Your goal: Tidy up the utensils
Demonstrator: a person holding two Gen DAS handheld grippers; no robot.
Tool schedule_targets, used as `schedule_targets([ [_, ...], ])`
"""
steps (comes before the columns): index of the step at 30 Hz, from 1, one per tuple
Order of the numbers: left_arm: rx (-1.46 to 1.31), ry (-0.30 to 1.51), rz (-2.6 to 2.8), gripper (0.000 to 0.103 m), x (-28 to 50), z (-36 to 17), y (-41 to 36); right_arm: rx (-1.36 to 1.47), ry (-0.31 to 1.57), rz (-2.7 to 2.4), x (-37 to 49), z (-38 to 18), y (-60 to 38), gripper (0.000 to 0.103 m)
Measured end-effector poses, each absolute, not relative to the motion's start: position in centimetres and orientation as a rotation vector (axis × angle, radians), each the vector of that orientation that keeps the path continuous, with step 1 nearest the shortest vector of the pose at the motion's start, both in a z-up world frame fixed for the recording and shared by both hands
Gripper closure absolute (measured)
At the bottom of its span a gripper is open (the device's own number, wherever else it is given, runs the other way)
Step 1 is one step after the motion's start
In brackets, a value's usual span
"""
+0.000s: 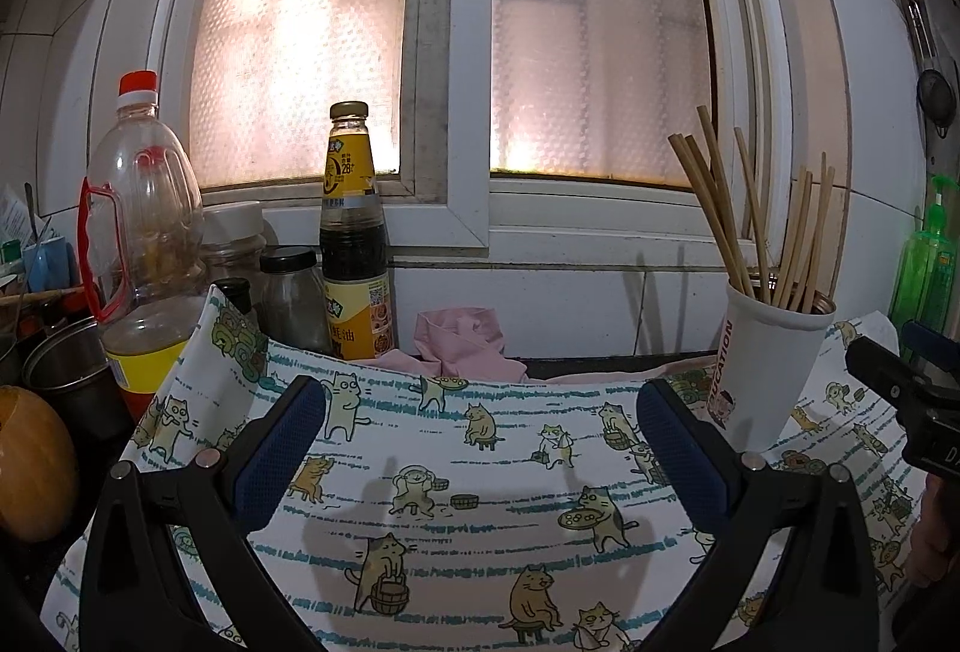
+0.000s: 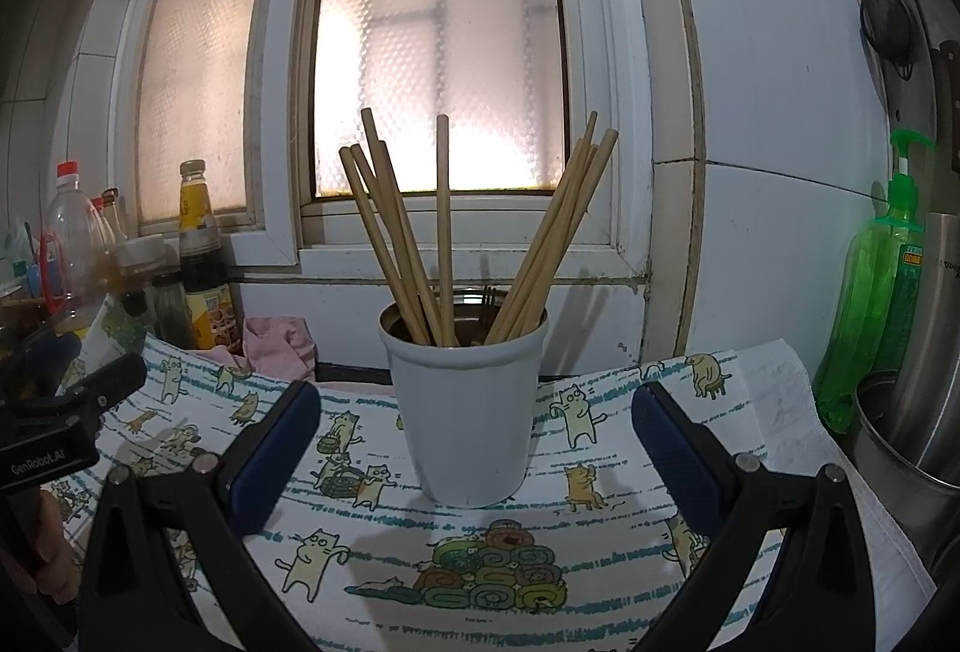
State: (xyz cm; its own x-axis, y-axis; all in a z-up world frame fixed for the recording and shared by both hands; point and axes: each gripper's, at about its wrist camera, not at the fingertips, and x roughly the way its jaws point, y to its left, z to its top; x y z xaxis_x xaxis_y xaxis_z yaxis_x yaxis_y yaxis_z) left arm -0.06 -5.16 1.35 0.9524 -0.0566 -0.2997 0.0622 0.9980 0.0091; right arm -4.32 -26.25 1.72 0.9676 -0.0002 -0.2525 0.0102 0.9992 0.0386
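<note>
A white paper cup (image 2: 468,412) stands upright on a cat-print cloth (image 2: 420,544), holding several wooden chopsticks (image 2: 444,232) that fan out left and right. My right gripper (image 2: 477,442) is open, with the cup just ahead between its blue-padded fingers (image 2: 273,448) and not touched by them. In the left wrist view the same cup (image 1: 765,370) and chopsticks (image 1: 756,226) sit at the right. My left gripper (image 1: 480,442) is open over bare cloth (image 1: 480,520) with nothing between its fingers.
Sauce and oil bottles (image 1: 354,244) and jars crowd the left by the window sill. A pink rag (image 1: 465,343) lies behind the cloth. A green soap bottle (image 2: 876,304) and a steel pot (image 2: 918,394) stand at the right. Frosted window behind.
</note>
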Motion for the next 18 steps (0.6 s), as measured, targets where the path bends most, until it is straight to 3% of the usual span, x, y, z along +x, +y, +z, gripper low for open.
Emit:
schedule_targets([
  [18,0.016,0.305,-0.054,0.0,-0.06,1.33,-5.02,0.041,0.256,-0.005,-4.35,1.74,-26.27,0.0],
])
